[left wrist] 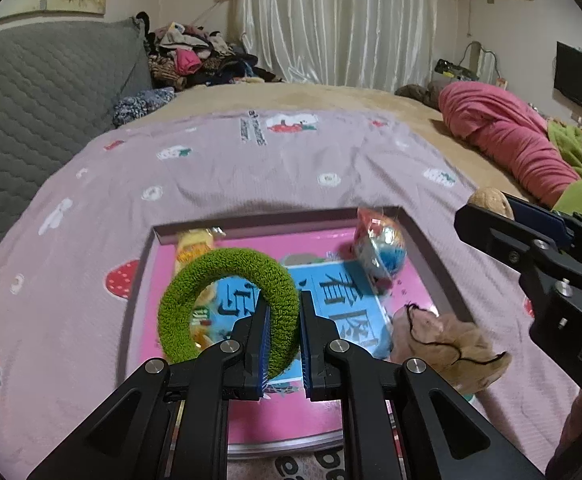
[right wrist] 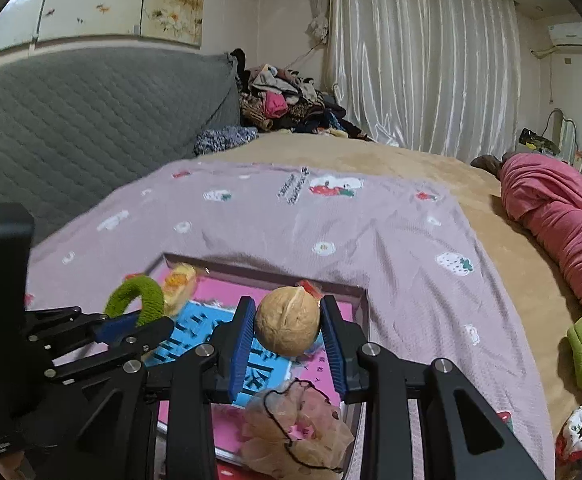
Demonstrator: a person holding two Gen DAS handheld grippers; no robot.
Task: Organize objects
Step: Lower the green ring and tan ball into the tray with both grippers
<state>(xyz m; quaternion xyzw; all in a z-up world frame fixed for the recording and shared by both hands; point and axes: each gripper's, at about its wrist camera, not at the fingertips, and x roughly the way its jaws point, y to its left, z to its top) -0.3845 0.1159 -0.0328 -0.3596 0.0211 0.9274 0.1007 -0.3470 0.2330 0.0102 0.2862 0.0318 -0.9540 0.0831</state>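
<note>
One green scrunchie (left wrist: 227,304) pinched in the left gripper (left wrist: 284,344), fingers nearly closed; one walnut (right wrist: 288,321) clamped in the right gripper (right wrist: 288,350). Box (left wrist: 431,264) holds two snack packets, one beige scrunchie (left wrist: 447,344).

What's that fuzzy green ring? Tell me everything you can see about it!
The green ring looks like a soft, fuzzy terry-cloth hair tie, a plain thick loop with an open middle. It stands on edge, up in the air, pinched at its lower right side between the blue pads of the left gripper. It hangs above the shallow pink tray, and through its hole you can see the tray's blue picture. Only the gripper touches it.
</note>
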